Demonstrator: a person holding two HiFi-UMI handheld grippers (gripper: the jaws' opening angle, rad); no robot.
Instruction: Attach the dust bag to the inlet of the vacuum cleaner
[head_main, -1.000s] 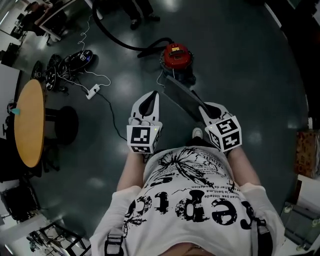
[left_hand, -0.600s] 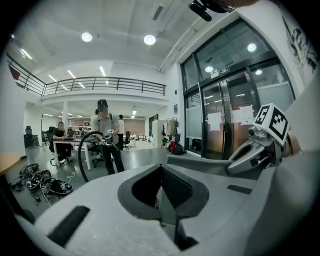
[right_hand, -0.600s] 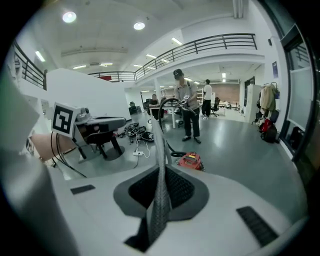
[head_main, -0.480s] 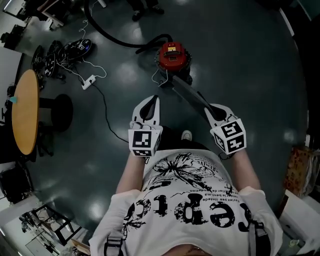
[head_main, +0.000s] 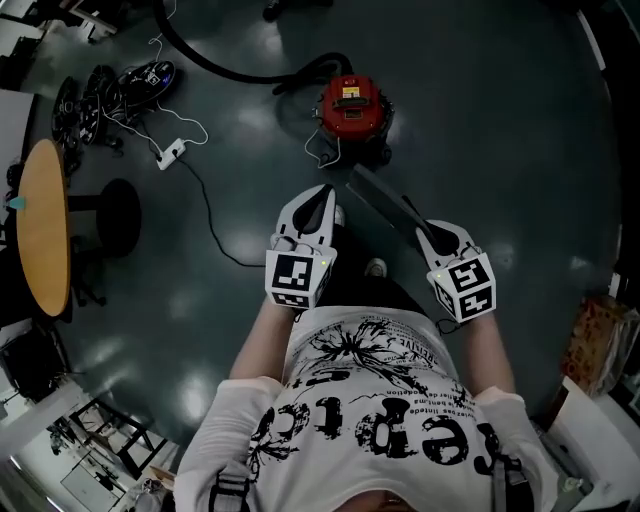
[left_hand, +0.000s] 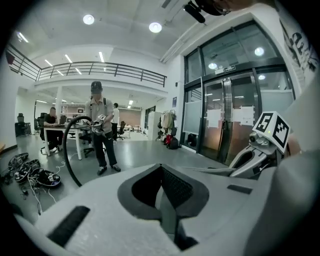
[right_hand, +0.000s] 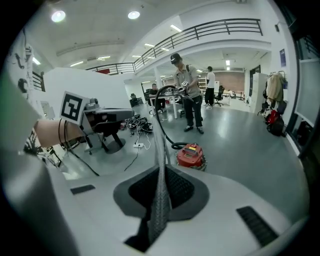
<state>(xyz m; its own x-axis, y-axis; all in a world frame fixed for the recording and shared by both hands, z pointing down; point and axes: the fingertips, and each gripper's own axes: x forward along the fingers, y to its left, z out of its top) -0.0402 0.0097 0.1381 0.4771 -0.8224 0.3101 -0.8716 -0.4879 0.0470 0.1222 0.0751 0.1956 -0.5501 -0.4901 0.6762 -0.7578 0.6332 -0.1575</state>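
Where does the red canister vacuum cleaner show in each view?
Head view: red canister vacuum cleaner, top centre.
Left gripper view: not in it.
Right gripper view: centre, just right of the held grey dust bag.
Shared landmark: black hose, in all three.

The head camera looks steeply down past the wearer's chest (head_main: 370, 400) onto the floor (head_main: 520, 150). Each gripper camera sits close behind its own jaws. The one on the left gripper (left_hand: 161, 167) faces out nearly level, the one on the right gripper (right_hand: 162, 167) tilts floorward. Head and right gripper views share the vacuum cleaner (head_main: 352, 108) — both gripper views share a standing person (left_hand: 102, 130).
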